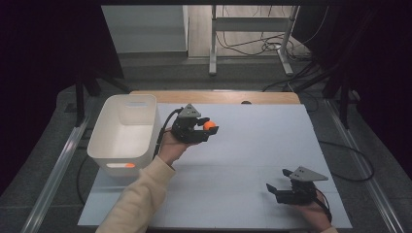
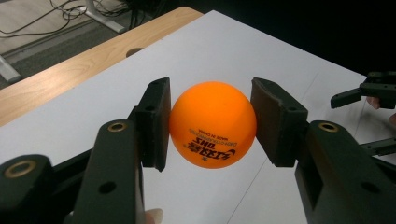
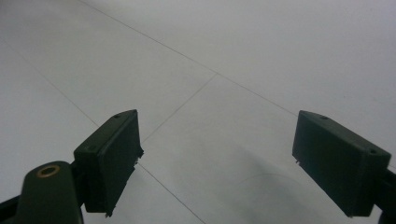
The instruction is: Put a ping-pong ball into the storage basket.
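We see "DHS" printed upside down on the orange ball [image 2: 212, 124], mid-frame in the left gripper view. Our left gripper [image 1: 208, 127] squeezes it, just right of the white bin [image 1: 127, 131]. Another orange ball [image 1: 129, 165] shows at the bin's bottom. Our right gripper [image 1: 277, 182], lower right, gapes wide.

Left claw [image 1: 206, 127] raised off the table, jaws clamped; right claw [image 1: 279, 182] low, jaws wide apart.
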Action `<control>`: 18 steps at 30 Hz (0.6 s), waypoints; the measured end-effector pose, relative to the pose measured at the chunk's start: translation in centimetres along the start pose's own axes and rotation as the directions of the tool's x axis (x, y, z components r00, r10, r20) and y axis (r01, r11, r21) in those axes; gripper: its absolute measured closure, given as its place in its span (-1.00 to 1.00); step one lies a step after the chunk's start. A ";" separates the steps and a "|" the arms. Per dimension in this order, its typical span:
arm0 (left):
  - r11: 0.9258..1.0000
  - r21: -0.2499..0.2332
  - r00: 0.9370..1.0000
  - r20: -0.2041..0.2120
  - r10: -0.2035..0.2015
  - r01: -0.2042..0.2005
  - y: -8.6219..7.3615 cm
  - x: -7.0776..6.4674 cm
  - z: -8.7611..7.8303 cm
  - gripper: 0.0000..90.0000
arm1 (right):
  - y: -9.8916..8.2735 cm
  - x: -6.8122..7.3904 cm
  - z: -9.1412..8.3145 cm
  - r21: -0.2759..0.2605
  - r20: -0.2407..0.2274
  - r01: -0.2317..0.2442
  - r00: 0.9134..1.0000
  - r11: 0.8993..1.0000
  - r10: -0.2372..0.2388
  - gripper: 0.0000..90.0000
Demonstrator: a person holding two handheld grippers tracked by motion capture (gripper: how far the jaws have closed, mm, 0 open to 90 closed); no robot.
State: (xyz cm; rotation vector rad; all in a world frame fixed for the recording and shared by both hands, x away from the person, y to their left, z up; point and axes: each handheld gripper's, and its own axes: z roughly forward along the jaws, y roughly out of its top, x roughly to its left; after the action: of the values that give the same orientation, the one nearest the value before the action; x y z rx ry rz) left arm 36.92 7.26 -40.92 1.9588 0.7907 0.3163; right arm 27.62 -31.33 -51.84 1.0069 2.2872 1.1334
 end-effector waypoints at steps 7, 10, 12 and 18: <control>1.000 -0.011 1.000 -0.009 -0.007 0.007 0.0 0.3 -0.5 0.12 | 0.0 0.0 0.0 0.001 0.001 -0.001 1.000 1.000 0.001 -0.65; 1.000 -0.013 1.000 -0.014 -0.010 0.010 -0.1 0.4 -0.7 0.12 | 0.0 0.0 0.0 0.001 0.001 -0.001 1.000 1.000 0.001 -0.65; 1.000 -0.015 1.000 -0.017 -0.010 0.010 -0.1 0.5 -0.8 0.12 | 0.0 0.0 0.0 0.001 0.001 -0.001 1.000 1.000 0.001 -0.65; 1.000 -0.015 1.000 -0.021 -0.012 0.012 -0.2 0.6 -1.0 0.12 | 0.0 0.0 0.0 0.002 0.000 -0.001 1.000 1.000 0.001 -0.65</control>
State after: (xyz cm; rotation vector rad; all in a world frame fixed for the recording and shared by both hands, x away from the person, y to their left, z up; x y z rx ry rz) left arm 36.81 8.40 -40.63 1.9387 0.8114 0.3357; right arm 27.64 -31.32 -51.88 1.0083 2.2882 1.1318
